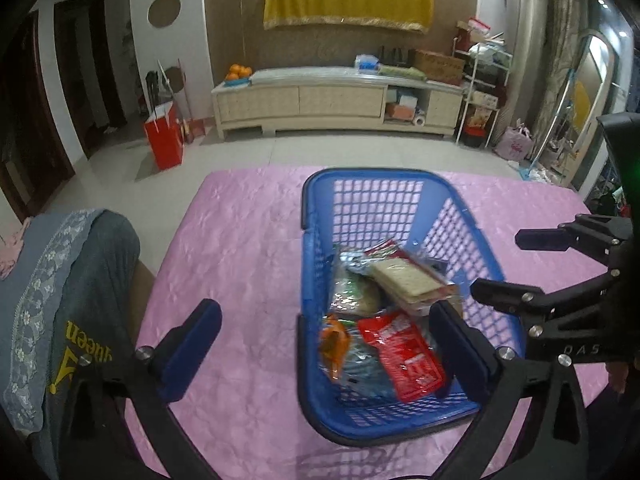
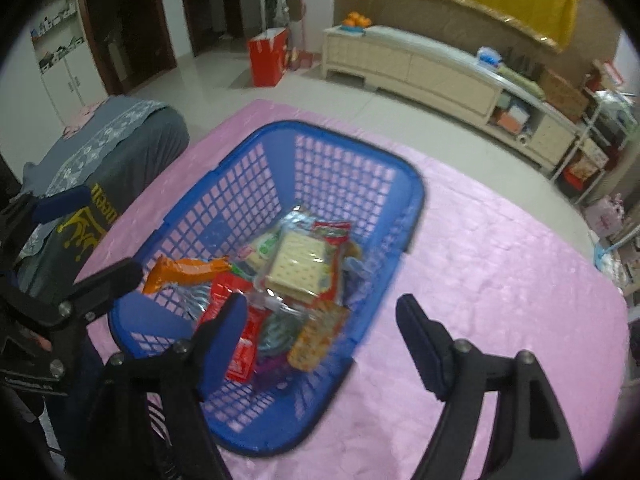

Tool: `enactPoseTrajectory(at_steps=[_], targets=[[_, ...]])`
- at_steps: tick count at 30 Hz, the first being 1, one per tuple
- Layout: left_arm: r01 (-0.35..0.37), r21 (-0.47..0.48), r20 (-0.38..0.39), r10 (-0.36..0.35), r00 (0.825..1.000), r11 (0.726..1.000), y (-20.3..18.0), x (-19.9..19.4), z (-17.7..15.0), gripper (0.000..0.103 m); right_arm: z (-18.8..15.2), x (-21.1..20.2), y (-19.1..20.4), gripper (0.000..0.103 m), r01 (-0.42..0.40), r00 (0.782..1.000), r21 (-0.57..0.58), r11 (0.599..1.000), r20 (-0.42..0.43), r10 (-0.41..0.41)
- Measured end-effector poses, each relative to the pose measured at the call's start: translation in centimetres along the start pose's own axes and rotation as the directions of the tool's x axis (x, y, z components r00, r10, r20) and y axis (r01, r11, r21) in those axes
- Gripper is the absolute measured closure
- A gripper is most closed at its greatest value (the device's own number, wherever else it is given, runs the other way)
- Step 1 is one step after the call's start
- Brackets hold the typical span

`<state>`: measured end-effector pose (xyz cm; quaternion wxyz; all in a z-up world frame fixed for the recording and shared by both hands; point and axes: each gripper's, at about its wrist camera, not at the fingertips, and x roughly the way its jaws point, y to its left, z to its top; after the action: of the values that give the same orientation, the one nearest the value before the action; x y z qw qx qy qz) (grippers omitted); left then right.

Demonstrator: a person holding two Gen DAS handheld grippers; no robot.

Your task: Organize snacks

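A blue plastic basket (image 1: 362, 184) stands on the pink tablecloth and also shows in the right wrist view (image 2: 224, 176). It holds several snack packs: a cracker pack (image 1: 408, 280) (image 2: 298, 264), a red pack (image 1: 404, 356) (image 2: 244, 344), an orange pack (image 1: 334, 340) (image 2: 180, 274) and a yellow pack (image 2: 316, 340). My left gripper (image 1: 324, 332) is open and empty, straddling the basket's near left wall. My right gripper (image 2: 320, 320) is open and empty over the basket's near right wall; it also shows in the left wrist view (image 1: 516, 264).
The pink tablecloth (image 1: 240, 248) covers the table. A chair draped with grey cloth (image 1: 80, 280) stands at the table's left edge. A red bag (image 1: 164, 136) and a long cream cabinet (image 1: 320, 104) stand on the floor beyond.
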<state>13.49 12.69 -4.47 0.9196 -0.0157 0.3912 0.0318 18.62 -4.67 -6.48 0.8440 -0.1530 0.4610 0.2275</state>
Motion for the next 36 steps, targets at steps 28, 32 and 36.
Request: enactPoseTrajectory(at_steps=[28, 32, 36], targets=[[-0.039, -0.01, 0.282, 0.041, 0.958, 0.999, -10.0, -13.4, -7.2, 0.0, -13.1, -17.4, -0.7, 0.0, 0.151, 0.848, 0.226, 0.962, 0.471, -0.243], [-0.025, -0.022, 0.291, 0.031, 0.956, 0.999, -10.6, -13.9, -8.2, 0.0, -15.3, -18.5, -0.7, 0.0, 0.153, 0.832, 0.261, 0.953, 0.486, -0.267], [0.0, -0.008, 0.295, 0.002, 0.956, 1.0, -11.3, -14.1, -8.9, 0.0, -16.6, -18.4, -0.7, 0.0, 0.178, 0.827, 0.278, 0.944, 0.478, -0.296]])
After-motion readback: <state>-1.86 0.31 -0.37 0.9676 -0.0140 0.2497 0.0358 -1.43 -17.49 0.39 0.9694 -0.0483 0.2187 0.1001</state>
